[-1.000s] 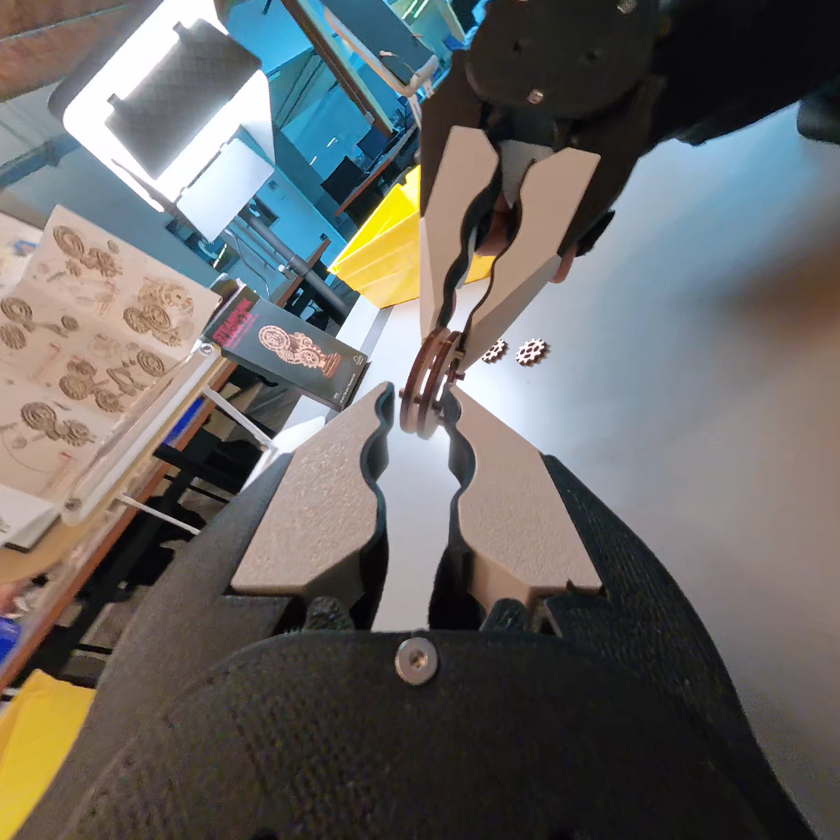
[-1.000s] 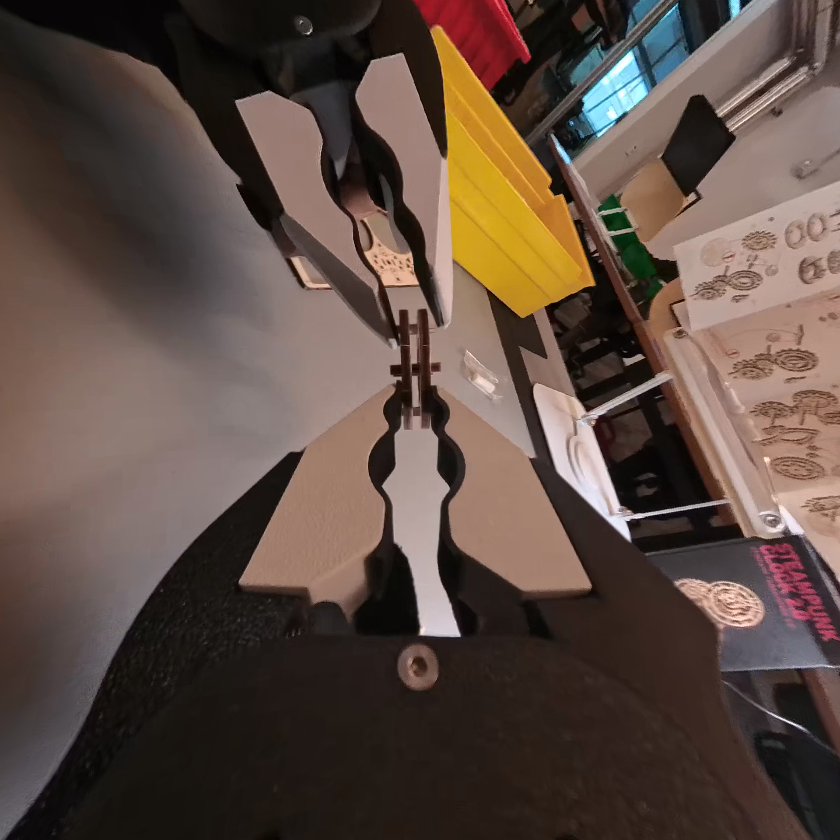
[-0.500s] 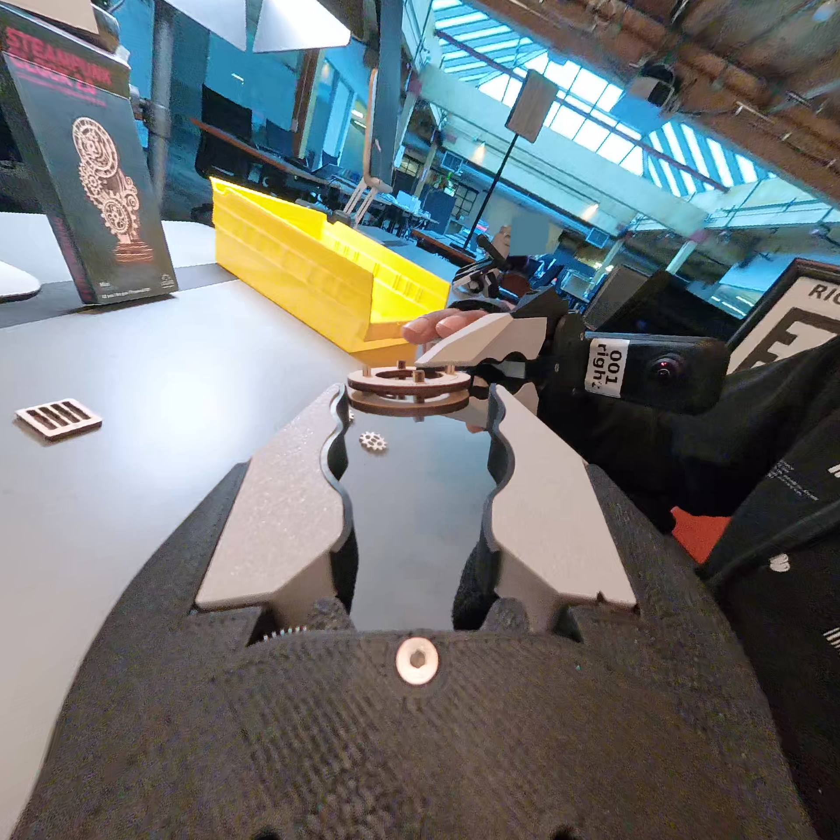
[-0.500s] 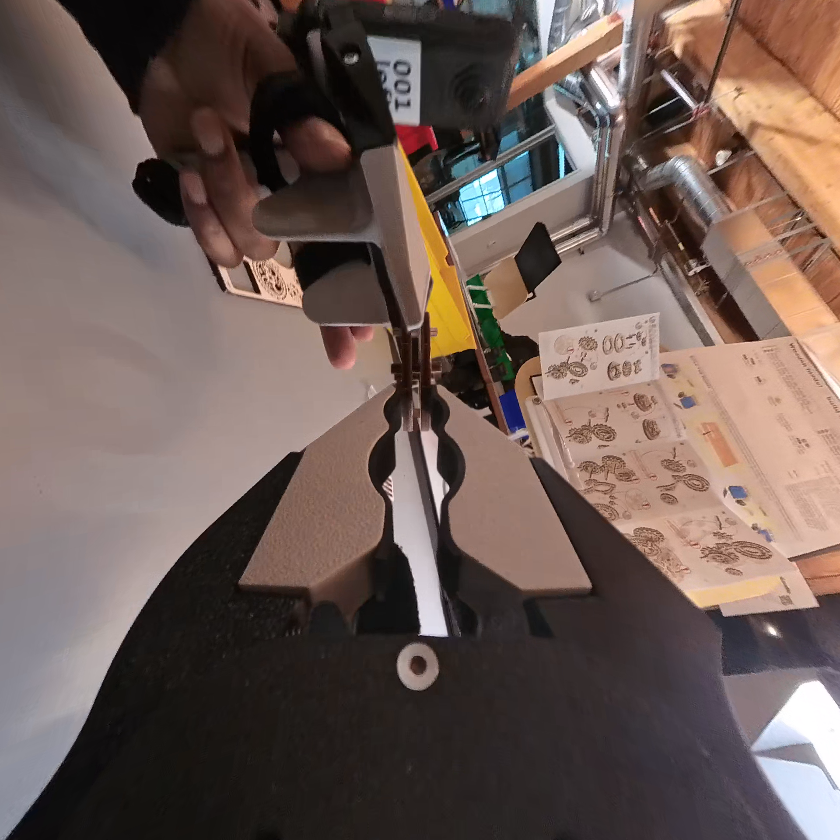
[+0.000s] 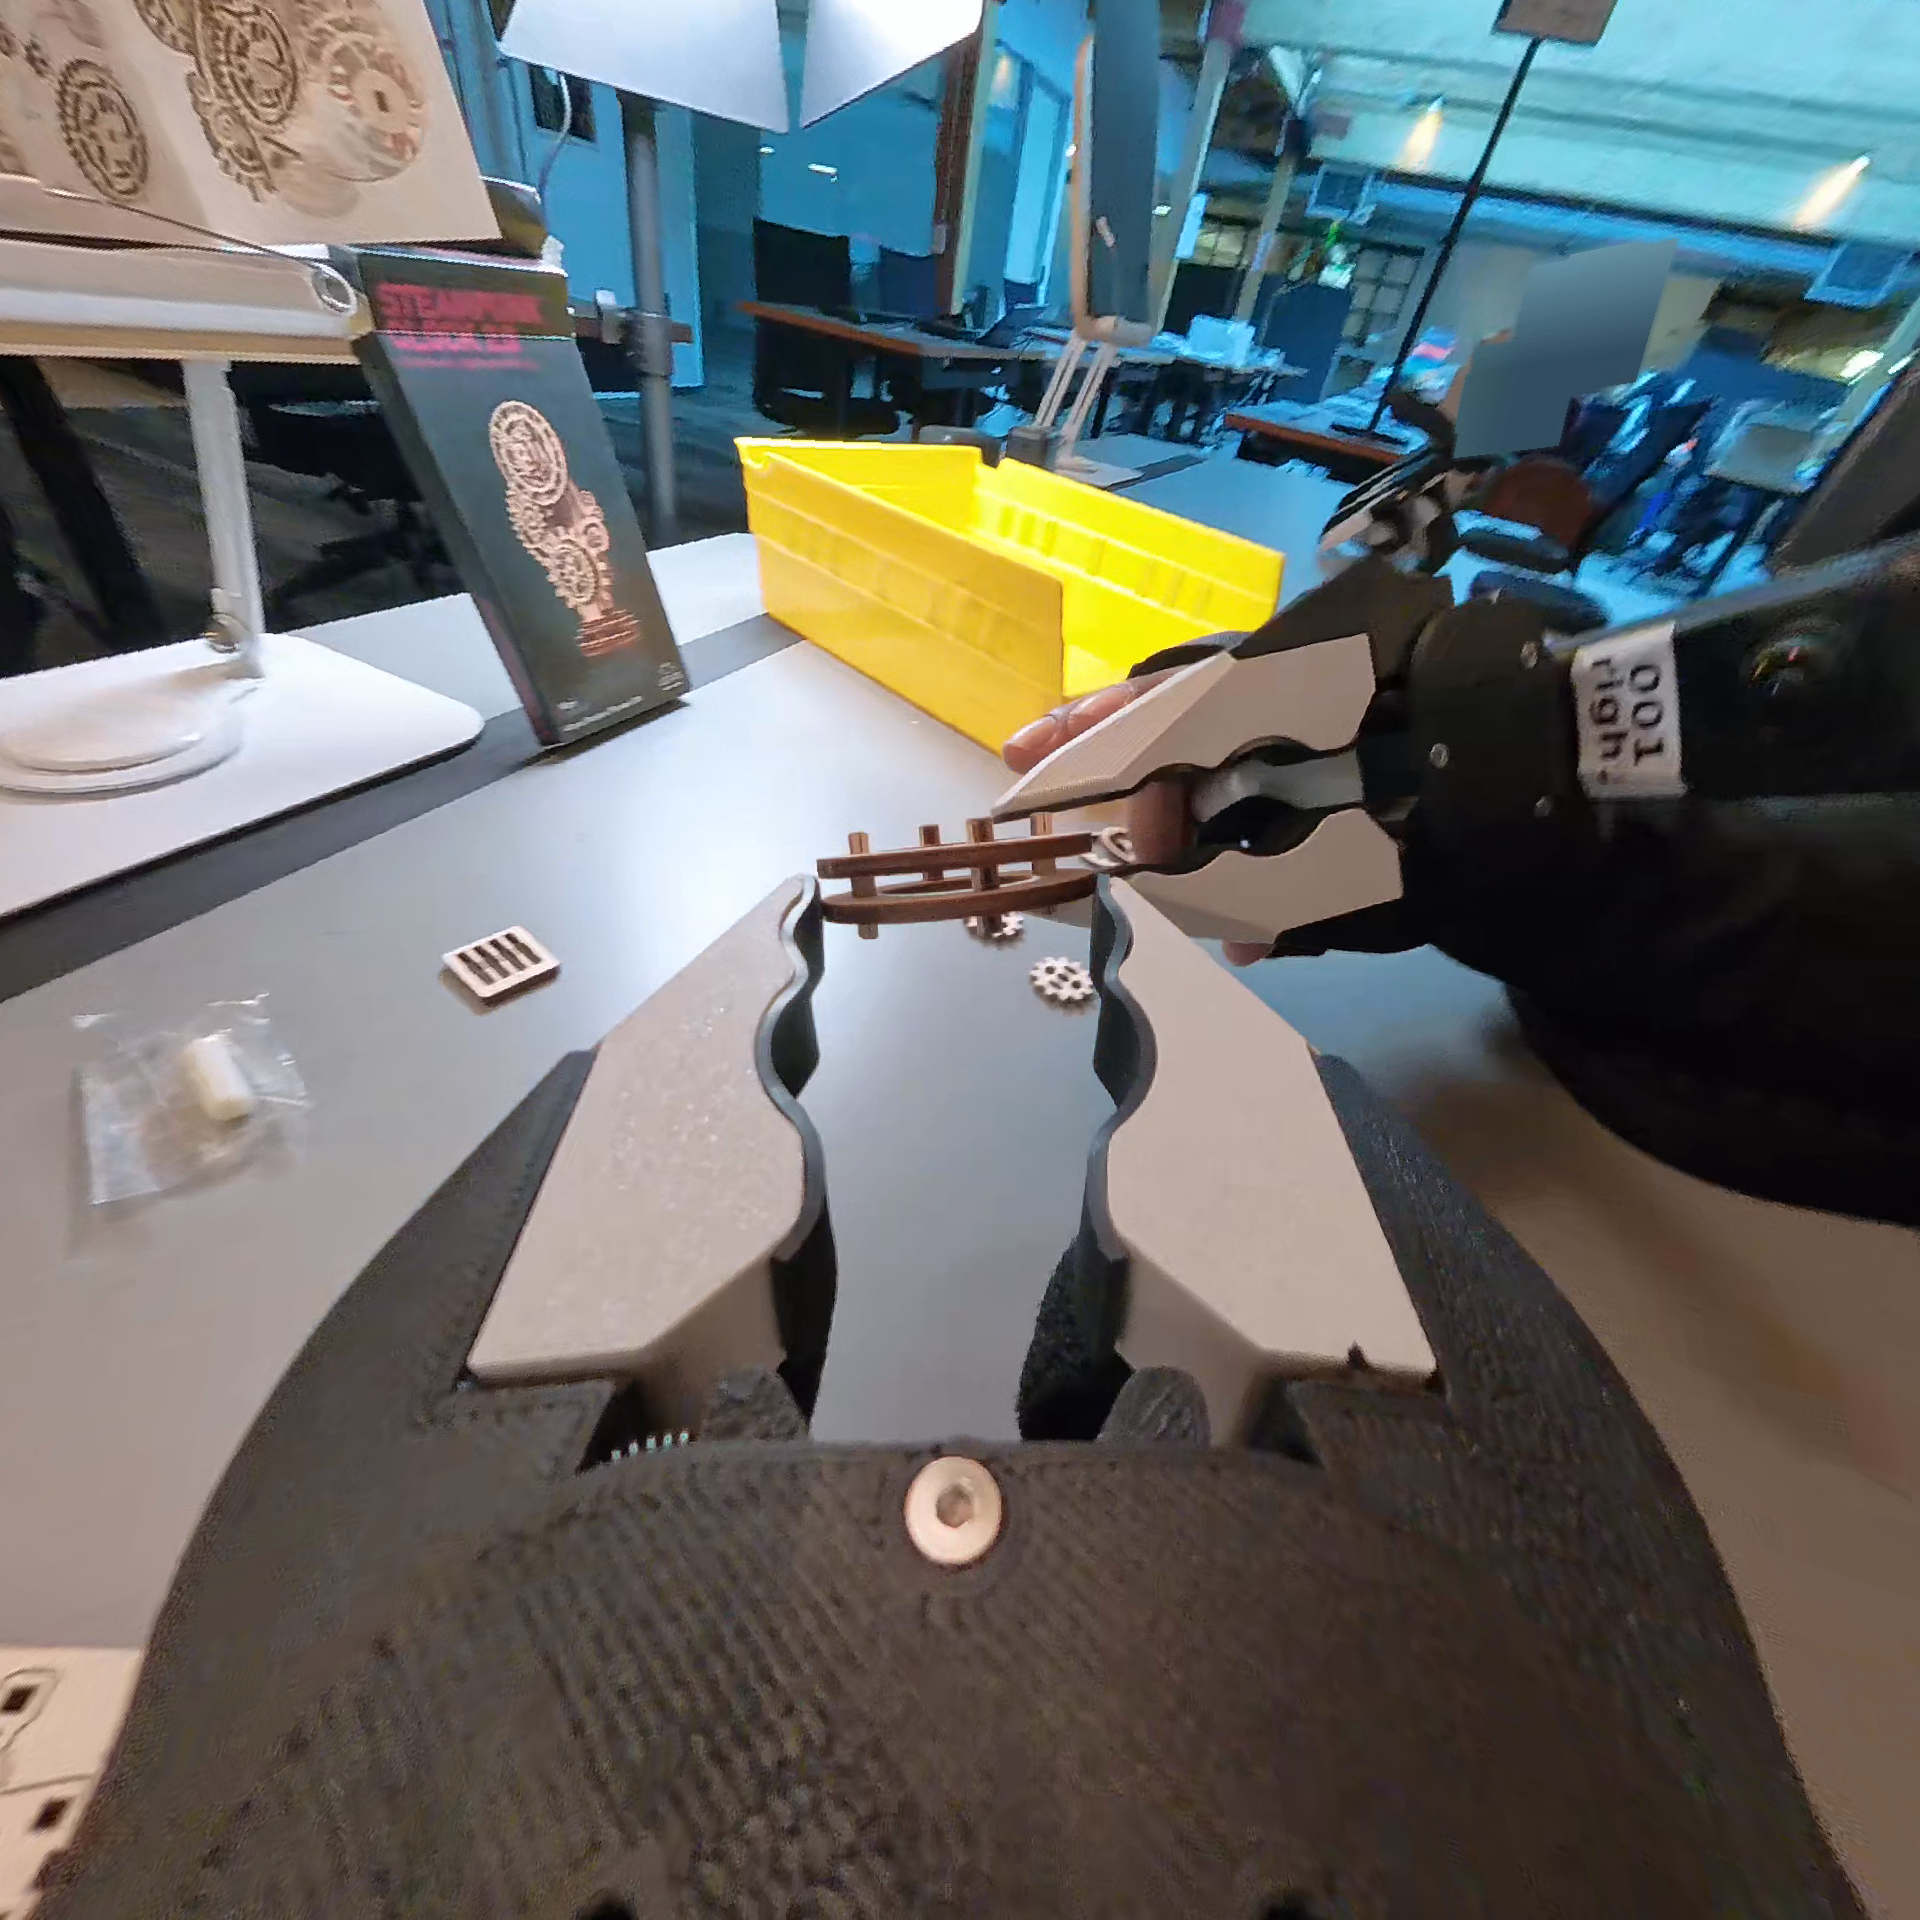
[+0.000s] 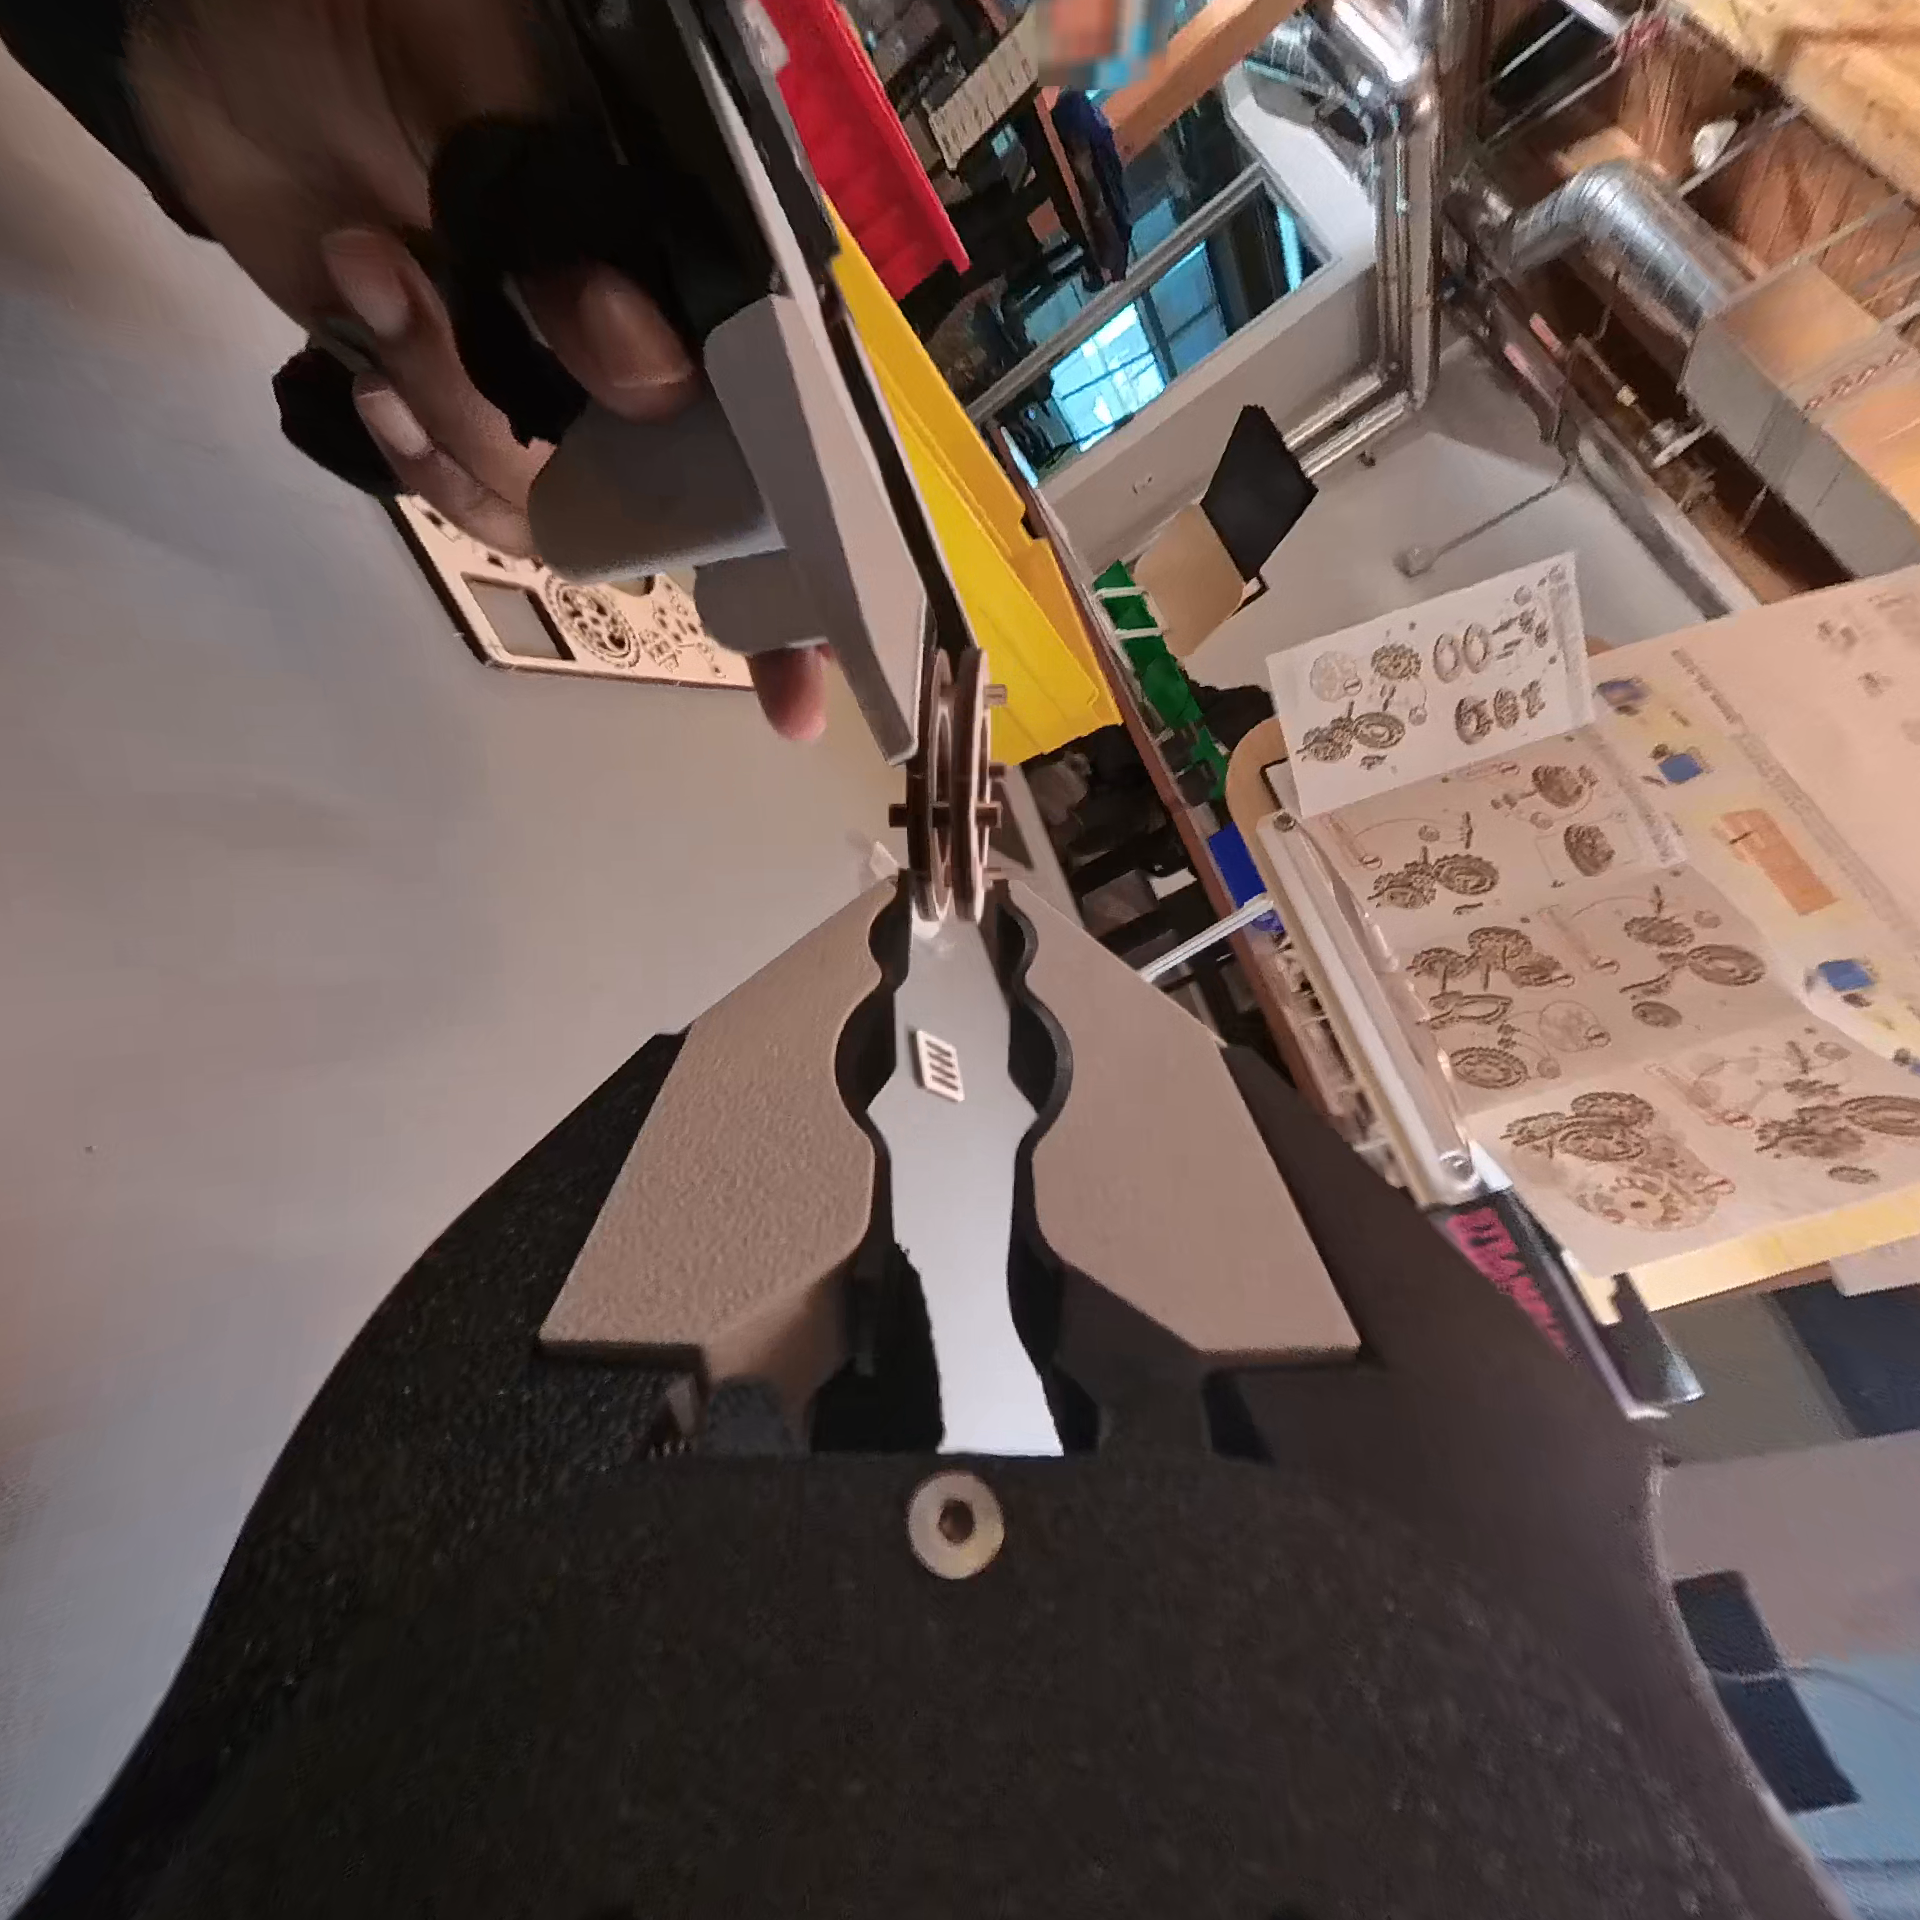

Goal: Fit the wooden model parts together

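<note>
Between the tips of the left gripper (image 5: 954, 914), whose jaws stand wide, the wooden ring assembly (image 5: 951, 878) lies flat, pegs vertical; whether they touch its rim is unclear. Right gripper (image 5: 1049, 847) pinches its far-right edge, nearly closed. Beyond, two small gears (image 5: 1060, 977) lie on the table (image 5: 623, 831). Only the right wrist view shows both discs edge-on.

a workshop or maker space: beyond the tongs, rows of work tables (image 5: 935, 343) recede under bright ceiling lights, exposed metal ducting (image 6: 1600, 229) runs overhead, and a yellow parts bin (image 5: 997, 582) sits on the grey bench (image 5: 312, 883) ahead.
</note>
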Available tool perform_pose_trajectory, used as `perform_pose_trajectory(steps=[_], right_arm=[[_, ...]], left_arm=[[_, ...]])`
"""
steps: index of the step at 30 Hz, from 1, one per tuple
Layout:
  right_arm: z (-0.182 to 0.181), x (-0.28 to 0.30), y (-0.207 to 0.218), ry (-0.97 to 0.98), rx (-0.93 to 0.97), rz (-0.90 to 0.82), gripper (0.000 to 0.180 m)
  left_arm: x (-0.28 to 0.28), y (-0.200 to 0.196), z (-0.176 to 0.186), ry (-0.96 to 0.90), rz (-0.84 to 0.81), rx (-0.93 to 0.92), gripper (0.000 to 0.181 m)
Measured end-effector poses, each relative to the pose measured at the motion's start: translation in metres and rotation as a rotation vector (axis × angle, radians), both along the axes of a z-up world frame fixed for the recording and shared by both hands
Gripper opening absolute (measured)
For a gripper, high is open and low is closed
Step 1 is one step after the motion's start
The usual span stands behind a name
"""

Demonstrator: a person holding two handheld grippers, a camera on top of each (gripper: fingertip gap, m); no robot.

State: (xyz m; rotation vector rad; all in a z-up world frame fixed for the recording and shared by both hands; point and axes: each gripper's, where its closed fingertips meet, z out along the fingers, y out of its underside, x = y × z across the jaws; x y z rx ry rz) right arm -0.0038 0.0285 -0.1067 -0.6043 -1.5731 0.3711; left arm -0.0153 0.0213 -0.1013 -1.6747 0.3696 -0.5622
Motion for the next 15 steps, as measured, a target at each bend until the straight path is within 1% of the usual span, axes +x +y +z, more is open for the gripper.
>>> perform_pose_trajectory(steps=[2,3,4,5,6,7,9,12,15], right_arm=[[-0.006,0.0,0.004,-0.03,-0.085,0.0,0.016],[-0.008,0.001,0.004,-0.047,-0.156,0.01,0.018],[-0.012,0.001,0.002,-0.081,-0.246,0.029,0.023],[-0.014,0.001,-0.001,-0.117,-0.333,0.049,0.032],[-0.014,0.001,-0.004,-0.141,-0.402,0.072,0.038],[-0.011,0.002,-0.007,-0.146,-0.433,0.087,0.039],[-0.007,0.002,-0.011,-0.14,-0.381,0.086,0.036],[-0.021,0.001,-0.016,-0.205,-0.257,0.067,0.031],[-0.029,0.003,-0.019,-0.247,-0.288,0.092,0.023]], left_arm=[[-0.003,0.002,-0.005,0.055,0.023,0.006,0.05],[-0.003,0.002,-0.007,0.077,0.026,0.013,0.05],[-0.003,0.003,-0.01,0.099,0.034,0.018,0.05],[-0.005,0.005,-0.013,0.128,0.047,0.024,0.05],[-0.006,0.006,-0.017,0.163,0.056,0.029,0.05],[-0.005,0.007,-0.021,0.192,0.056,0.028,0.05],[-0.002,0.007,-0.028,0.217,0.041,0.012,0.05],[0.001,0.008,-0.034,0.229,0.036,-0.003,0.05],[0.003,0.006,-0.038,0.226,0.005,-0.017,0.051]])
